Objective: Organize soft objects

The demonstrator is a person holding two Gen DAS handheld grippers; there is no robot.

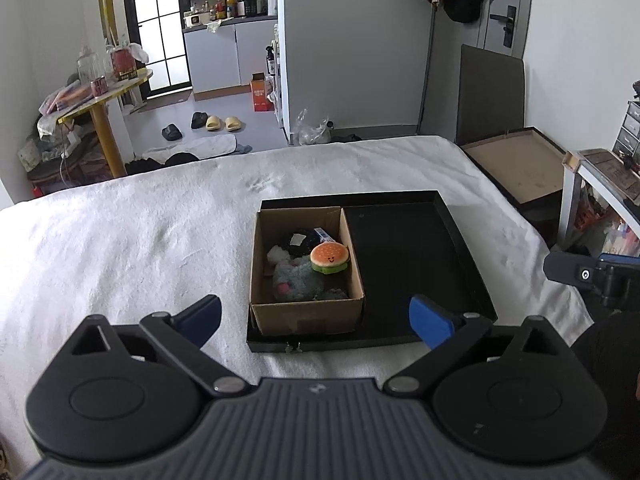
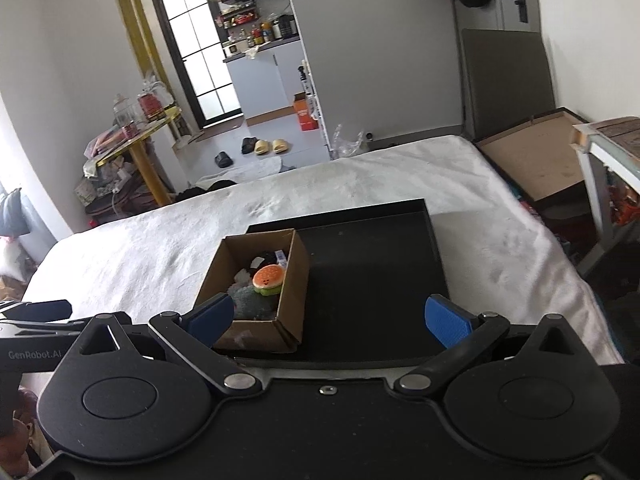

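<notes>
White bedspread [image 1: 140, 240] holds cardboard box [image 1: 306, 316] of plush toys [image 1: 329, 258].

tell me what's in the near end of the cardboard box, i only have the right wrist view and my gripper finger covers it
Observer: A gray plush fills the near end of the cardboard box, with a pink spot on its left side.
Operator: is the left gripper holding anything
Observer: No, the left gripper is open and empty, short of the box.
Operator: what's on the tray's near edge, my gripper body hides it
Observer: A small metal latch sits on the near wall of the black tray, just below the box.
</notes>
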